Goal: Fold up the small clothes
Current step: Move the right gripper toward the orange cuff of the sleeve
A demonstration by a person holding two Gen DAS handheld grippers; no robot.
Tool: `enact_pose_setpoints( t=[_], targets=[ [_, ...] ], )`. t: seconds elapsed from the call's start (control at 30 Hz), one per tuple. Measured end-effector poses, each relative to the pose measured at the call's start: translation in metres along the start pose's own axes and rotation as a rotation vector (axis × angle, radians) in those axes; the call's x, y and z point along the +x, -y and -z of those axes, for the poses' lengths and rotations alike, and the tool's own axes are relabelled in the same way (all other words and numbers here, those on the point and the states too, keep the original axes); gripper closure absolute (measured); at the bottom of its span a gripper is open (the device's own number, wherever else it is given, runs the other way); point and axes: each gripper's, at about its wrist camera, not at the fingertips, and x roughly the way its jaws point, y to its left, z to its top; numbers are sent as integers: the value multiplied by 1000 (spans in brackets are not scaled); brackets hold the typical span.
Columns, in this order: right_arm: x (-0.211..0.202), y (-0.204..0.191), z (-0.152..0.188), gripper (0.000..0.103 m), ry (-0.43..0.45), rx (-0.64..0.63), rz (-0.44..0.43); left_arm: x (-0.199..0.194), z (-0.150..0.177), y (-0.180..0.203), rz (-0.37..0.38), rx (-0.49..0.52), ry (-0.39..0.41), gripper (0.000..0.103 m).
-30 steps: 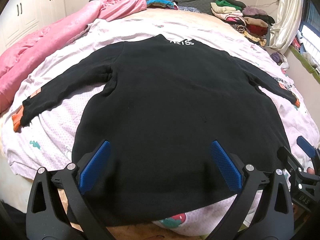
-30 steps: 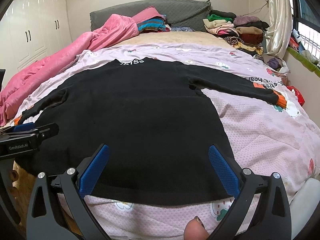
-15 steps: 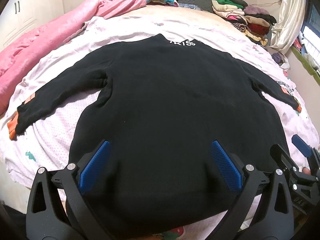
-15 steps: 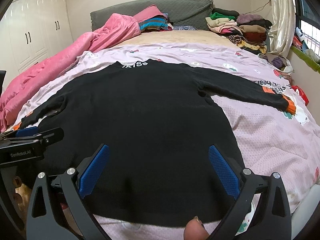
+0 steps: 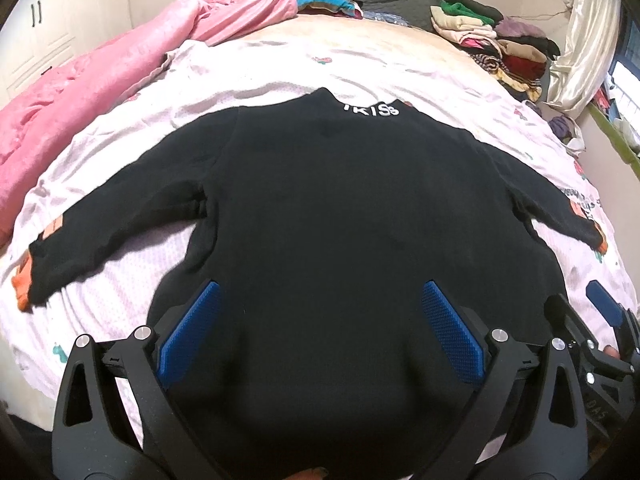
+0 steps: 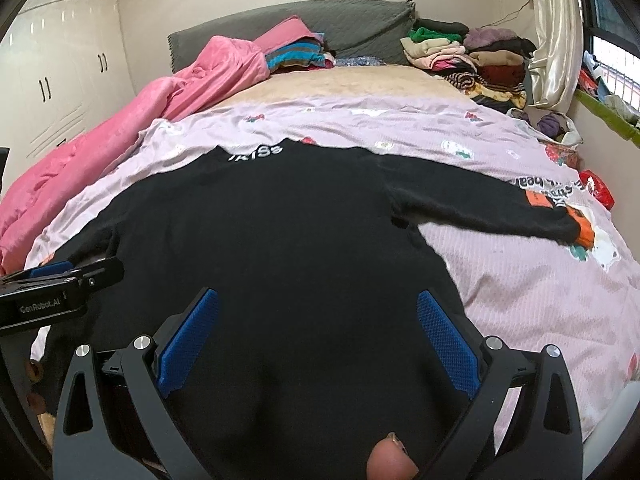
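A black sweater (image 5: 340, 208) lies spread flat on the bed, white lettering at its collar (image 5: 372, 110), both sleeves stretched out sideways. Its left sleeve ends in an orange cuff (image 5: 22, 284); the right cuff (image 6: 582, 230) is orange too. My left gripper (image 5: 320, 286) hangs open over the lower left part of the body, nothing between its blue pads. My right gripper (image 6: 318, 292) stands open over the lower right part. Each shows at the edge of the other's view: the right gripper (image 5: 582, 312) and the left gripper (image 6: 80, 274). The hem is hidden under the fingers.
A pink printed sheet (image 6: 540, 288) covers the bed under the sweater. A pink blanket (image 5: 100, 80) is heaped along the left side. Stacks of folded clothes (image 6: 472, 52) sit at the far right by the grey headboard (image 6: 352, 20). White wardrobe doors (image 6: 60, 72) stand to the left.
Both grippers have moved forward and lower over the sweater, so its hem has slipped out of sight beneath them. Both stay open. The sweater has not shifted.
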Motion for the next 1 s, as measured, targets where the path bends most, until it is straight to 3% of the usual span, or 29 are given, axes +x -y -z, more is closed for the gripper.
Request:
enact_pose_setpoints(
  t=[0.53, 1.0],
  targets=[
    [20, 33, -41, 4, 21, 89, 53, 9, -41, 7, 3, -13, 11, 8],
    [36, 89, -76, 4, 45, 199, 146, 27, -80, 42, 23, 0, 5, 8]
  ],
)
